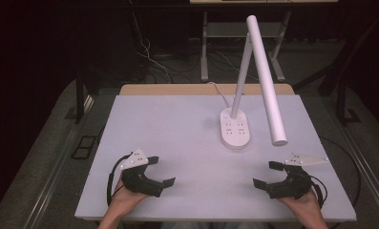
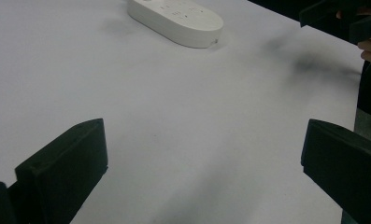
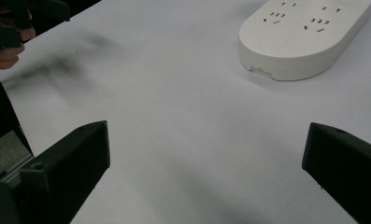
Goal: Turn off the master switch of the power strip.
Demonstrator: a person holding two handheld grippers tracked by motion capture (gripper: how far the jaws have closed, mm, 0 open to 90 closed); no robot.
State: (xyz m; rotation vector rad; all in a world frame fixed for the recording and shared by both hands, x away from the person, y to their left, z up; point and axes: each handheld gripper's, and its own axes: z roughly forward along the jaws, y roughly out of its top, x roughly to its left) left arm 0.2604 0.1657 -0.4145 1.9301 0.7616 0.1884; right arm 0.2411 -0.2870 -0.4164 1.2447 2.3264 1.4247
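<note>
A white desk lamp stands on the table with its oval base (image 1: pixel 235 129) right of centre; the base carries socket slots. Its thin stem rises to a long white tube head (image 1: pixel 266 81) that slants down toward the front right. The base (image 2: pixel 178 18) lies at the top of the left gripper view, and the base (image 3: pixel 304 35) sits at the upper right of the right gripper view. My left gripper (image 1: pixel 161 171) rests open near the front left, nothing between its jaws. My right gripper (image 1: pixel 267 174) is open near the front right, also holding nothing. Both point inward.
The table top (image 1: pixel 177 138) is a pale sheet over a wooden board, with dark floor around it. A white cord (image 1: pixel 219 90) runs from the lamp base off the back edge. Metal desk legs (image 1: pixel 205 47) stand behind the table.
</note>
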